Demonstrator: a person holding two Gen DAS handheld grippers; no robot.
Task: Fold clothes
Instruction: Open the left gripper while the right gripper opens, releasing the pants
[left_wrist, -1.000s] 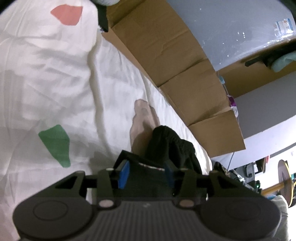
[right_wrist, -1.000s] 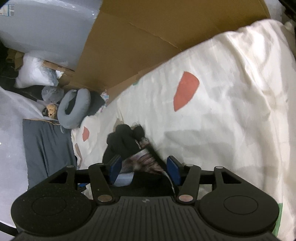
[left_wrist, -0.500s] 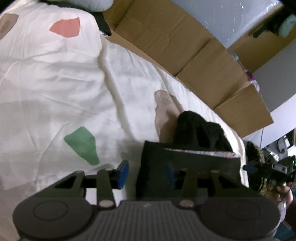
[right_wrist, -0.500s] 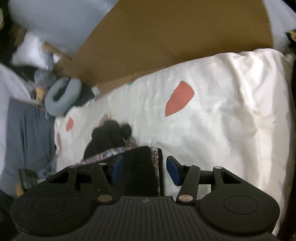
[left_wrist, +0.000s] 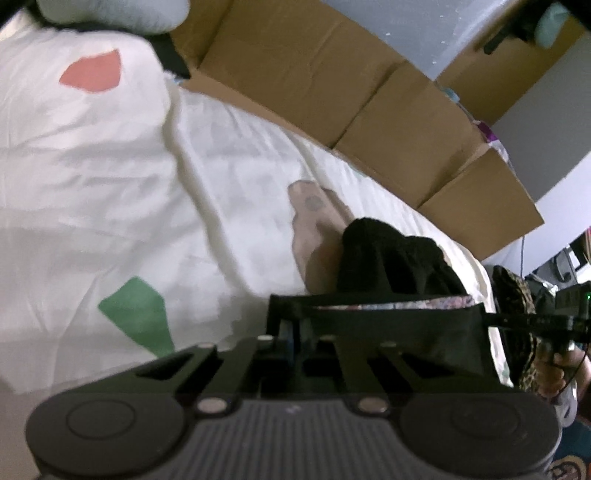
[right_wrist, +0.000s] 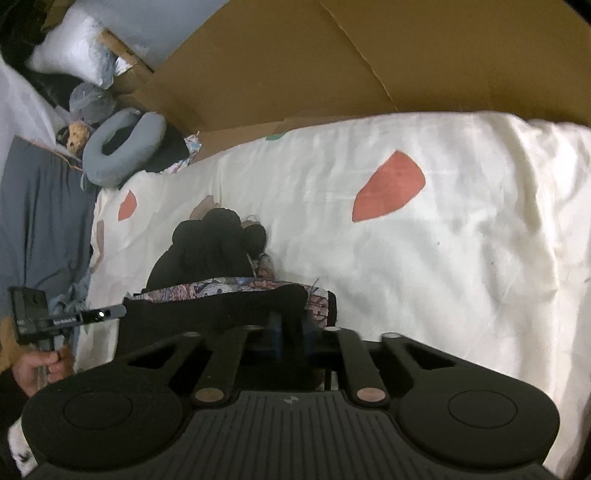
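Nearest the lens in each wrist view, the left gripper (left_wrist: 295, 341) and the right gripper (right_wrist: 291, 334) have their blue-padded fingers drawn close together, each pinching one corner of the black garment (right_wrist: 207, 314), whose top hem is stretched taut between them, showing a patterned inner band (right_wrist: 236, 287). The cloth looks light, thin and limp, so it should sag wherever it is unsupported; the corners of that hem seem the soundest places to hold, since a grip lower down would likely let the edge curl. The rest of the garment lies bunched in a dark heap (left_wrist: 388, 258) on the white bedsheet (right_wrist: 461, 266), toward 12 o'clock from both grippers. There is open sheet for laying it flat at 10 o'clock in the left view and from 1 to 3 o'clock in the right. Beyond, flattened cardboard (left_wrist: 332, 85) closes off the far edge of the bed, and a grey neck pillow (right_wrist: 122, 147) sits at 10 o'clock in the right view.
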